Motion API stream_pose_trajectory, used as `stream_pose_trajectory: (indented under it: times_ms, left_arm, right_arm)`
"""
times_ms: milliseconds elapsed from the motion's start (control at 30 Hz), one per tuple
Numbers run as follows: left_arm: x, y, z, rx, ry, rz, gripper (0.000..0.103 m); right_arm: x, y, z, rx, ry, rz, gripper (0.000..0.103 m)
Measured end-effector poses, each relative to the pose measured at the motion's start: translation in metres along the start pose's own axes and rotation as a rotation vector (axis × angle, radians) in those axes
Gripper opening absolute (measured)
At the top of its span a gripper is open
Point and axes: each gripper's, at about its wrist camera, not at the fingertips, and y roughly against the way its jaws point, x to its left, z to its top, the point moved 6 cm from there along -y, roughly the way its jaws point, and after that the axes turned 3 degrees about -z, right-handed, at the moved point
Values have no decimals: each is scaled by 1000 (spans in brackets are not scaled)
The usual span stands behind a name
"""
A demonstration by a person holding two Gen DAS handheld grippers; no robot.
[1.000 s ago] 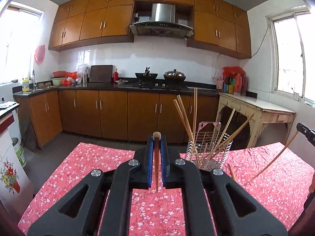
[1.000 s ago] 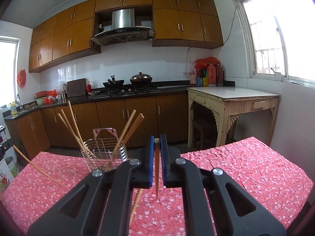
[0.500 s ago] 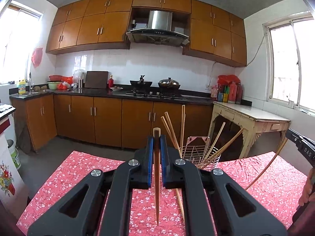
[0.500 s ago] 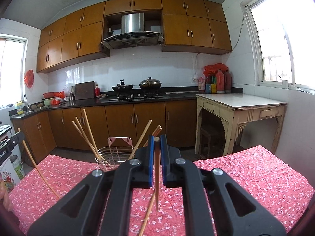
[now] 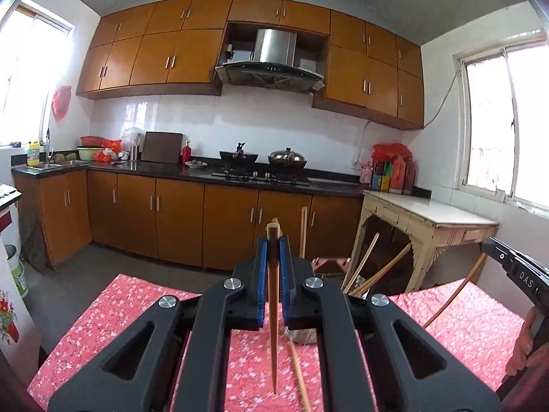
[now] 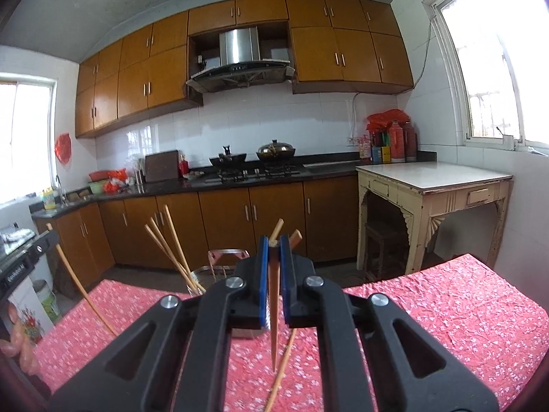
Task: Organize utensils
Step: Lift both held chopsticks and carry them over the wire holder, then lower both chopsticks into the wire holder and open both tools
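My left gripper point(image 5: 273, 244) is shut on a dark wooden chopstick point(image 5: 273, 326) that hangs point-down above the red floral tablecloth point(image 5: 137, 309). My right gripper point(image 6: 273, 244) is shut on another chopstick point(image 6: 273, 322) in the same way. Beyond both stands a wire holder point(image 6: 224, 257), point(image 5: 329, 262), half hidden by the jaws, with several chopsticks point(image 6: 168, 240), point(image 5: 363, 262) leaning in it. One loose chopstick point(image 5: 300, 374), point(image 6: 281, 370) lies on the cloth below the grippers. Each view catches the other gripper at its edge, with its chopstick slanting down.
A cream side table point(image 6: 432, 178) stands at the far right past the cloth's edge. Brown cabinets and a dark counter point(image 5: 192, 171) with a stove run along the back wall, across a strip of floor. A person's hand point(image 5: 525, 343) shows at the right edge.
Both grippers have risen with their chopsticks still gripped. The wire holder has sunk in both views and is now partly hidden behind the jaws.
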Motion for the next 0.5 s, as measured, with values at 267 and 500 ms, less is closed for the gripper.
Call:
stream_pose_trajectory:
  times_ms: [267,500]
  left_arm:
    - [-32,-9,61,-97,18,-46,7]
    - [-55,-41,93,-175,20,-20,7]
  right_arm:
    - [7,-3,69,-90,-54,59,8]
    - [23,-44,98,-105,-68,78,8]
